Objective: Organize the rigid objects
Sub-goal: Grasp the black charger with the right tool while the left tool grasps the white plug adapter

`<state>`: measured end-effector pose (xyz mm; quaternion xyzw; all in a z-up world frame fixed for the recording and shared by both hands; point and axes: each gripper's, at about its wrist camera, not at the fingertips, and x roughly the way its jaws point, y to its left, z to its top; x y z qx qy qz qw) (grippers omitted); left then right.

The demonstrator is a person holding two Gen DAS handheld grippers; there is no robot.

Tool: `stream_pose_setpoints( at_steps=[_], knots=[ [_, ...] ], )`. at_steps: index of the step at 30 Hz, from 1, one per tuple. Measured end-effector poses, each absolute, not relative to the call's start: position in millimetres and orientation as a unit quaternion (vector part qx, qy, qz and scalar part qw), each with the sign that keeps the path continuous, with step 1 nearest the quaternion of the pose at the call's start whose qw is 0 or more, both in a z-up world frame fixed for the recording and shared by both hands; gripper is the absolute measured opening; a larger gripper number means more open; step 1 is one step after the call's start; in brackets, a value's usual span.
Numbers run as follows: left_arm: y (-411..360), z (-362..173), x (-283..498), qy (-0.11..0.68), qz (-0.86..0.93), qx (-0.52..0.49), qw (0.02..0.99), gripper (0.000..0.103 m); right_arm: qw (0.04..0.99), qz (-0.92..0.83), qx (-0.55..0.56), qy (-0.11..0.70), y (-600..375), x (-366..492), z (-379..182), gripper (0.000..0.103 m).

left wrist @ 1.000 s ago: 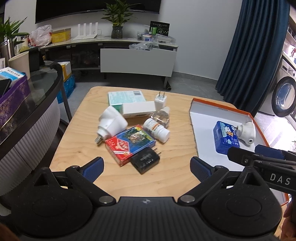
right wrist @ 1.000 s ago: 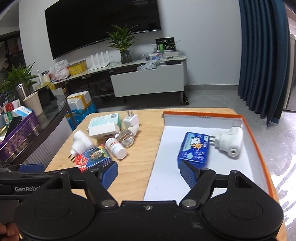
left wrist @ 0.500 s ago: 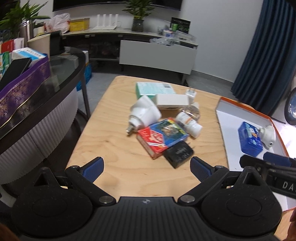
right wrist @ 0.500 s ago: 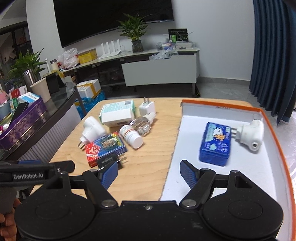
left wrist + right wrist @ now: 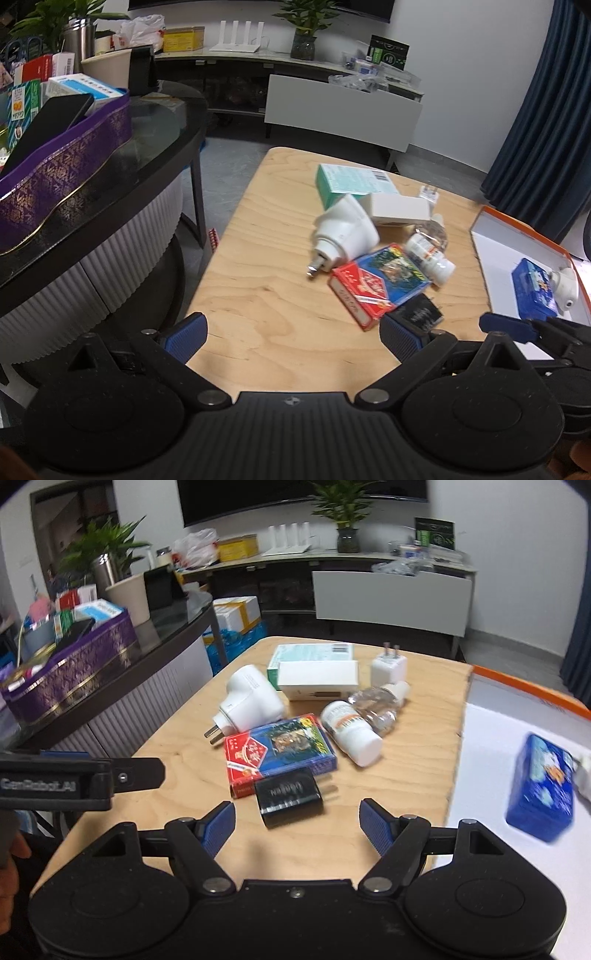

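A pile lies on the wooden table: a black charger, a red-blue card box, a white pill bottle, a clear bottle, a white plug adapter, a white box, a green box and a small white charger. My right gripper is open, just short of the black charger. My left gripper is open and empty over the table's near left part. The orange-rimmed white tray at the right holds a blue box and a white plug.
A dark glass counter with a purple box stands left of the table. A TV bench with a plant stands behind. Floor lies between counter and table.
Both grippers have swung left. The right gripper has moved from in front of the tray to in front of the black charger and closer to the pile. Both stay open.
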<state>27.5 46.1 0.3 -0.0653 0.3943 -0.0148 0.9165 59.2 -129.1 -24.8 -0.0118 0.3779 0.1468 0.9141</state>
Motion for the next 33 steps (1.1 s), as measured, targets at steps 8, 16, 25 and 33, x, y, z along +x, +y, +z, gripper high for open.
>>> stream_pose_setpoints(
  at_steps=[8,16,25,33],
  knots=[
    [48.4,-5.3,39.0,0.393,-0.033,-0.065,0.917,0.102,0.904,0.145,-0.046,0.401,-111.6,88.9,-42.2,0.088],
    [39.8,-4.0,81.5,0.367,-0.056,-0.048,0.927,0.103,0.902,0.131,-0.028,0.41,-118.7,92.4,-45.3,0.074],
    [10.0,-32.7,138.4,0.396,-0.092,-0.011,0.914,0.103,0.912,0.116,-0.012,0.393,-140.4,73.4,-28.6,0.074],
    [13.8,-43.6,155.9,0.389,-0.099,-0.022,0.916,0.07,0.915,0.109,0.008,0.388,-156.2,64.9,-24.6,0.074]
  ],
)
